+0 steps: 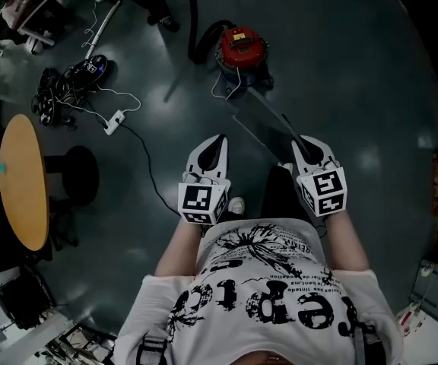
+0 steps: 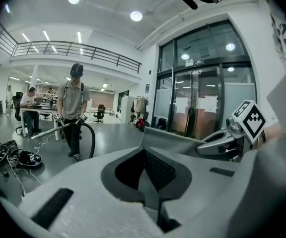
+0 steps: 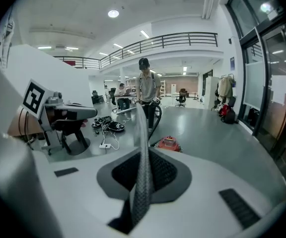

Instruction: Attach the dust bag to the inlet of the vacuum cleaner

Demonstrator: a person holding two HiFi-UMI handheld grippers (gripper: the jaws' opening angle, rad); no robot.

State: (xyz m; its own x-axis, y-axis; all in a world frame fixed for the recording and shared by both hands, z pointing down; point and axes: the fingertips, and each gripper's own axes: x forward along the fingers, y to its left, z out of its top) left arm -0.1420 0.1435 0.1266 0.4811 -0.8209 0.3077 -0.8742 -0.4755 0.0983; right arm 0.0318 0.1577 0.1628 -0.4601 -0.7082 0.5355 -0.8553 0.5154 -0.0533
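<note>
The red vacuum cleaner (image 1: 242, 50) stands on the dark floor ahead of me, small and low in the right gripper view (image 3: 168, 144). A flat grey dust bag (image 1: 263, 124) hangs between me and it. My right gripper (image 1: 299, 140) is shut on the bag, which shows edge-on between its jaws (image 3: 143, 155) as a thin grey sheet (image 3: 144, 133). My left gripper (image 1: 220, 140) is shut with nothing seen between its pads (image 2: 144, 150). From the left gripper view the bag (image 2: 178, 142) stretches from just beyond the jaw tips to the right gripper (image 2: 232, 138).
A black hose (image 1: 198, 36) curls off the vacuum. Left on the floor lie a white power strip (image 1: 114, 122) with cables, a dark machine (image 1: 88, 70), a black stool (image 1: 82, 175) and a round wooden table (image 1: 23, 181). Another person (image 3: 145, 90) stands ahead. Glass doors (image 2: 202, 103) are right.
</note>
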